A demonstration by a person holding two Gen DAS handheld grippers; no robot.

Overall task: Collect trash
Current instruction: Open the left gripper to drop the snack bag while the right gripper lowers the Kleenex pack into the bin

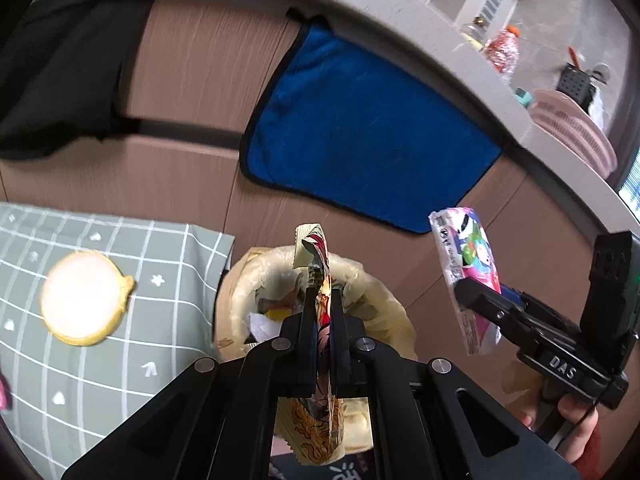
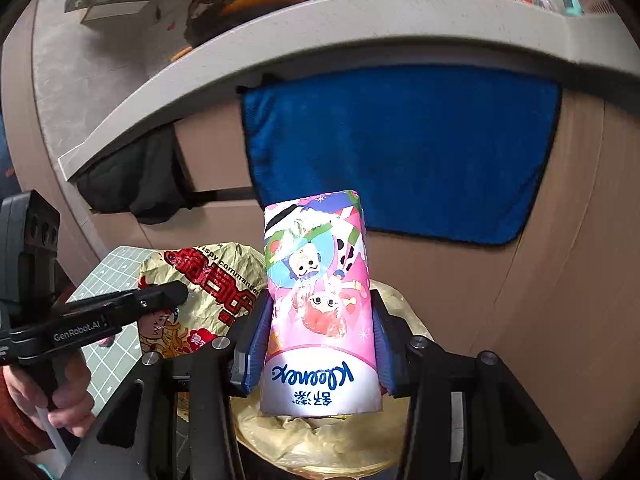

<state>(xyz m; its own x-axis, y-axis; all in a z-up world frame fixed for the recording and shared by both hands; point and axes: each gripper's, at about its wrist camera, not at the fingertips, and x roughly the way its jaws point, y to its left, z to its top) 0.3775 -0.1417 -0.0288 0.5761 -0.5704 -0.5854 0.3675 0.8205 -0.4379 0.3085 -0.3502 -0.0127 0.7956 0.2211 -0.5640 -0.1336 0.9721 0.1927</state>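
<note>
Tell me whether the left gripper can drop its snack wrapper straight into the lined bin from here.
Probably yes. The left gripper holds the snack wrapper directly over the lined bin, whose mouth looks open beneath it. The right gripper with its tissue pack hangs off to the side.

Left claw clamped shut; right claw spread wide, gripping.

Your grey stone-look countertop curved across the top of both wrist views, and it was pretty crowded at its far end: a pink slatted plastic dish rack, a black perforated utensil holder and a crinkly red-and-clear plastic bag. Lower left you had a sage-green cloth with a white grid, and a round white-topped yellow thing sat on it, too blurred to identify.
</note>
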